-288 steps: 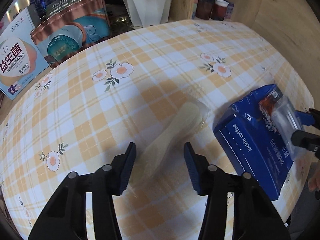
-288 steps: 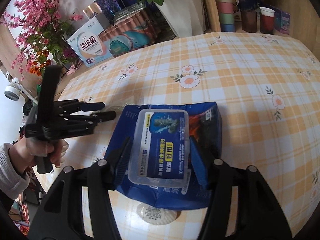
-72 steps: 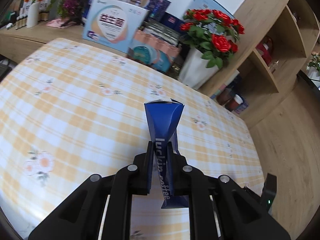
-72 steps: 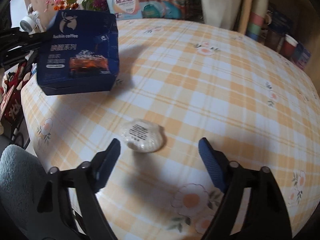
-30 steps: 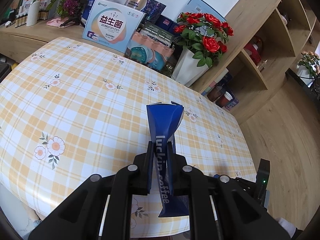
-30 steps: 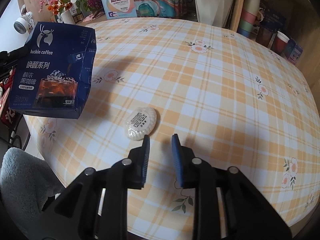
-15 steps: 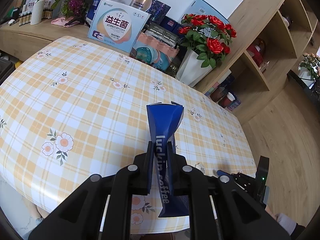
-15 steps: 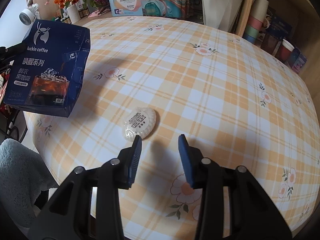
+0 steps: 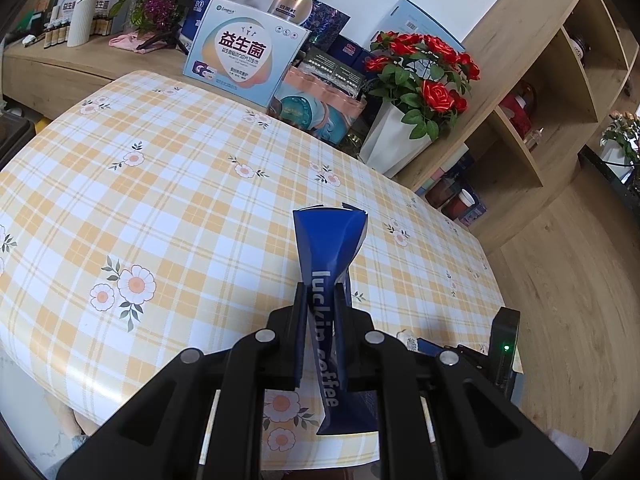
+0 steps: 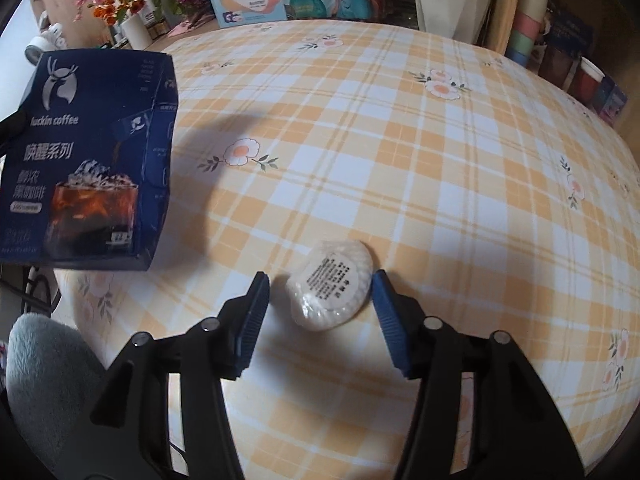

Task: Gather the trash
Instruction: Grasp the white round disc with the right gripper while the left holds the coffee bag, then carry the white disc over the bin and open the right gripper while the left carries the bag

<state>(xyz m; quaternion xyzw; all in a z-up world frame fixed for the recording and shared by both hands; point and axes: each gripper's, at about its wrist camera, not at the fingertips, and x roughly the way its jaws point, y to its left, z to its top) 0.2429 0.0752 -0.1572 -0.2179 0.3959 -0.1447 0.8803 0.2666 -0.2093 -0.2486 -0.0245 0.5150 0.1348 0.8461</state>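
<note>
My own left gripper (image 9: 320, 304) is covering the lower part of the coffee box (image 9: 326, 264), and I'm losing that box (image 10: 86, 160) past the nine o'clock edge on the right wrist view. The print on the white packet (image 10: 330, 290) is reading too small for me.

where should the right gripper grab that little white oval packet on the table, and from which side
Across its short axis, coming from above. The white packet lies flat on the tablecloth, its long axis slanted. The right gripper already straddles it; its jaws have just been opening and its fingers don't touch it. Lower, then close on the rounded edges.
</note>
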